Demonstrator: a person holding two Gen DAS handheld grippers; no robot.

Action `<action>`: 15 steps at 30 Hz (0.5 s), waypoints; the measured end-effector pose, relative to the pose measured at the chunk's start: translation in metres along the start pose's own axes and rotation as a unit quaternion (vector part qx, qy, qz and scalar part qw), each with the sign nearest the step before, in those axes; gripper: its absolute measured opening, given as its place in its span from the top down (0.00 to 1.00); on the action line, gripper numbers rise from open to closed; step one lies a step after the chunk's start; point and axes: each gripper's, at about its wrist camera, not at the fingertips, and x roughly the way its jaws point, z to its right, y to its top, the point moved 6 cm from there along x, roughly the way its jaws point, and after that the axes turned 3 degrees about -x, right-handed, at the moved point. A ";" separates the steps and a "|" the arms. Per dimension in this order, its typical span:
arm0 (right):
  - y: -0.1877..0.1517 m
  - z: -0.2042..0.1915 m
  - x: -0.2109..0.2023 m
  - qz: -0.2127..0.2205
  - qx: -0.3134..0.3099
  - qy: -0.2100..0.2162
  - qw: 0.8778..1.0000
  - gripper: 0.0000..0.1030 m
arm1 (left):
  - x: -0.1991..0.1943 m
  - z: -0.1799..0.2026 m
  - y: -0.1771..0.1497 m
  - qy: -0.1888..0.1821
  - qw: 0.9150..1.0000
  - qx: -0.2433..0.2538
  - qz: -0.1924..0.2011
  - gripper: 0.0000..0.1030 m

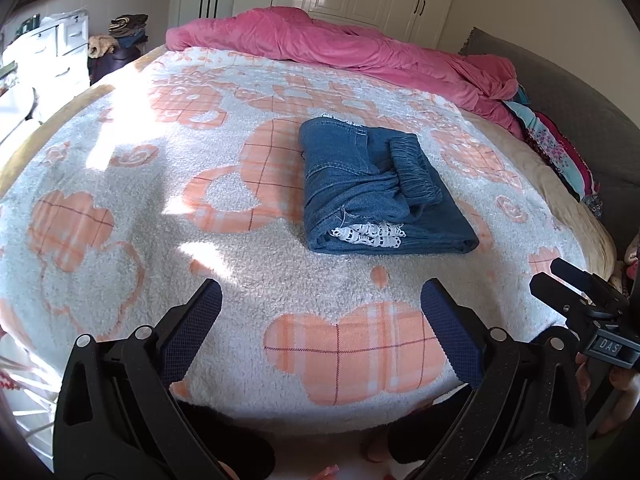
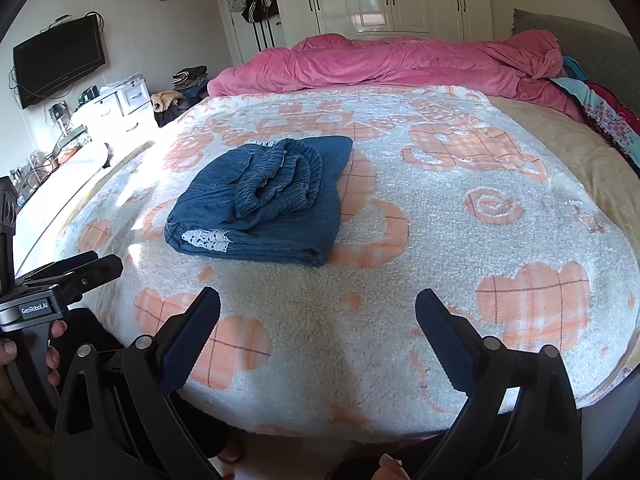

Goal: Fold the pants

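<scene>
The blue denim pants [image 1: 372, 188] lie folded into a compact bundle on the bed, with white lace trim at the near edge and the elastic waistband bunched on top. They also show in the right wrist view [image 2: 264, 204]. My left gripper [image 1: 320, 300] is open and empty, held back near the bed's front edge, well short of the pants. My right gripper [image 2: 318, 308] is open and empty, also near the front edge, to the right of the pants. The right gripper shows in the left wrist view [image 1: 576, 284], and the left gripper shows in the right wrist view [image 2: 80, 268].
A white and orange fleece blanket [image 1: 200, 240] covers the bed. A pink duvet [image 1: 360, 48] is bunched along the far side. Patterned clothes [image 1: 560, 148] lie at the right by a grey headboard [image 1: 580, 100]. A white dresser [image 2: 116, 108] and a wall TV [image 2: 60, 60] stand left.
</scene>
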 end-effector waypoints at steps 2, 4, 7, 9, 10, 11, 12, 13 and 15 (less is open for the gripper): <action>0.000 0.000 0.000 0.000 0.000 -0.001 1.000 0.05 | 0.000 0.000 0.000 0.000 1.000 -0.001 0.001 0.09; 0.000 0.000 0.000 0.001 0.000 0.000 1.000 0.05 | -0.001 0.000 -0.001 0.001 1.000 -0.001 0.002 0.09; 0.000 0.000 -0.001 0.001 0.000 0.000 1.000 0.05 | -0.001 0.000 -0.001 0.003 1.000 -0.001 0.002 0.09; 0.000 -0.001 -0.001 0.002 0.000 0.000 1.000 0.05 | -0.001 0.000 -0.001 0.003 1.000 -0.001 0.001 0.09; 0.000 -0.001 -0.001 0.001 0.000 0.000 1.000 0.05 | -0.001 0.000 -0.001 0.003 1.000 -0.002 0.001 0.09; 0.000 -0.001 -0.001 0.002 0.000 -0.001 1.000 0.05 | 0.000 0.000 -0.001 0.003 1.000 -0.002 0.001 0.09; 0.000 0.000 -0.001 0.001 0.000 0.000 1.000 0.05 | 0.000 0.000 -0.001 0.004 1.000 -0.002 0.000 0.09; 0.000 0.000 -0.001 0.001 0.001 0.001 1.000 0.05 | 0.000 -0.001 -0.001 0.005 1.000 -0.003 0.000 0.09; 0.000 0.000 -0.001 0.001 0.001 0.000 1.000 0.05 | -0.001 -0.001 -0.002 0.005 1.000 -0.003 0.000 0.09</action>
